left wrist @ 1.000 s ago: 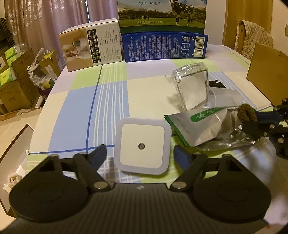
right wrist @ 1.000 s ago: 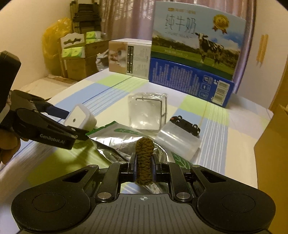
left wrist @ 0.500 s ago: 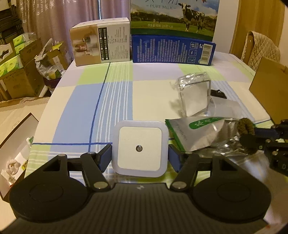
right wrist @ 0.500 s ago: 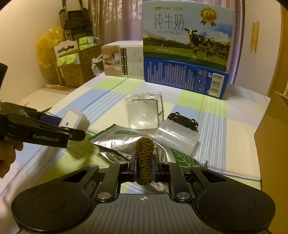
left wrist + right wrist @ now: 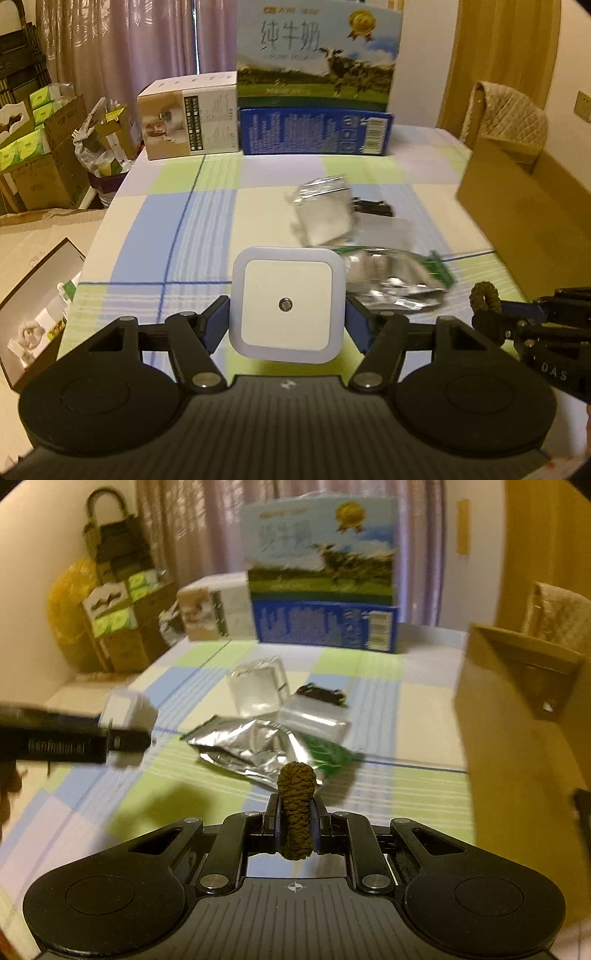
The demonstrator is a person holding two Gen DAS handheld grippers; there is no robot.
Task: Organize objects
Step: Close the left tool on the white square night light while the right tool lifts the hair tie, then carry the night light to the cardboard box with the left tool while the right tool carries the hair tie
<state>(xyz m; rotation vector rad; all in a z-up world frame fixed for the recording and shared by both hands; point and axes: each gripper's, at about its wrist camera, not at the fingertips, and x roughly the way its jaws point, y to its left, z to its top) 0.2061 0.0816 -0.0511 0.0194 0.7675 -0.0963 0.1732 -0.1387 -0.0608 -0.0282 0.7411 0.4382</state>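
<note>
From my left wrist I see the night light's (image 5: 287,305) square white face head-on, clamped between my left gripper's (image 5: 287,325) blue pads and held off the tabletop (image 5: 207,236). Past it lie a foil pouch (image 5: 399,277) and a clear packet (image 5: 325,218) mid-table; the milk carton (image 5: 317,85) and a small box (image 5: 190,118) stand at the far edge. My right gripper enters low on the right side.

From my right wrist, the brown cord (image 5: 296,805) stands upright, pinched between my right gripper's (image 5: 296,812) closed fingers above the near edge. Only here does the night light show from the side, at left. A cardboard box (image 5: 517,716) crowds the table's right edge.
</note>
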